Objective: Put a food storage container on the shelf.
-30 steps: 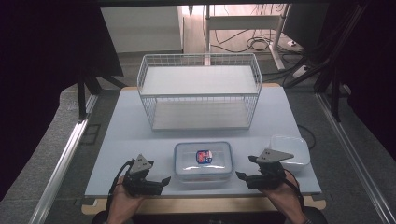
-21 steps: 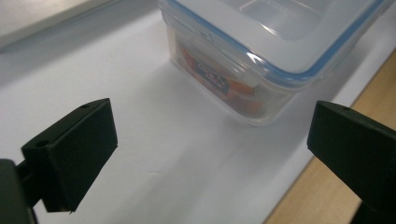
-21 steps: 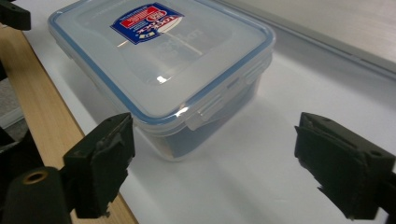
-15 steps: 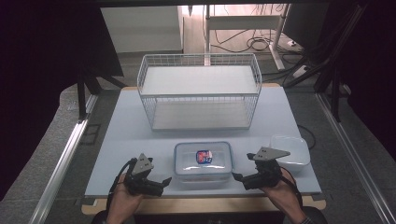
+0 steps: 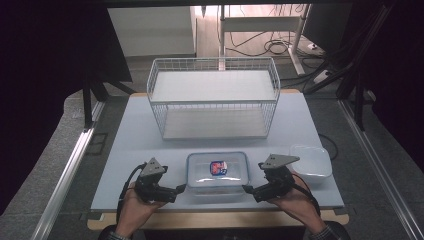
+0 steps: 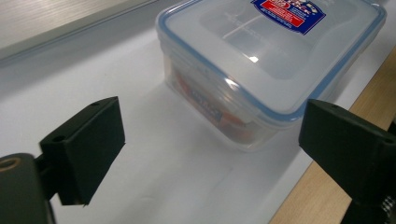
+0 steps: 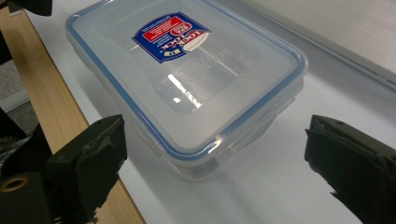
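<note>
Ahead of me: white wire basket [image 5: 213,97] at mid-counter [image 5: 125,145]; a clear empty tub [image 5: 311,161] at the right edge.

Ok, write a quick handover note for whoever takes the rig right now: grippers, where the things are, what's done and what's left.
Left hand-held gripper: open, empty, beside the lidded container's left end, not touching.
Right hand-held gripper: open, empty, at its right end, not touching.
The container sits at the table's near edge with its blue-rimmed lid on and something packed inside.
A second clear tub stands to its right; the wire rack stands behind.
Done: both grippers flank the container. Left: probably to grip it at both ends; nothing is grasped or lifted yet.
</note>
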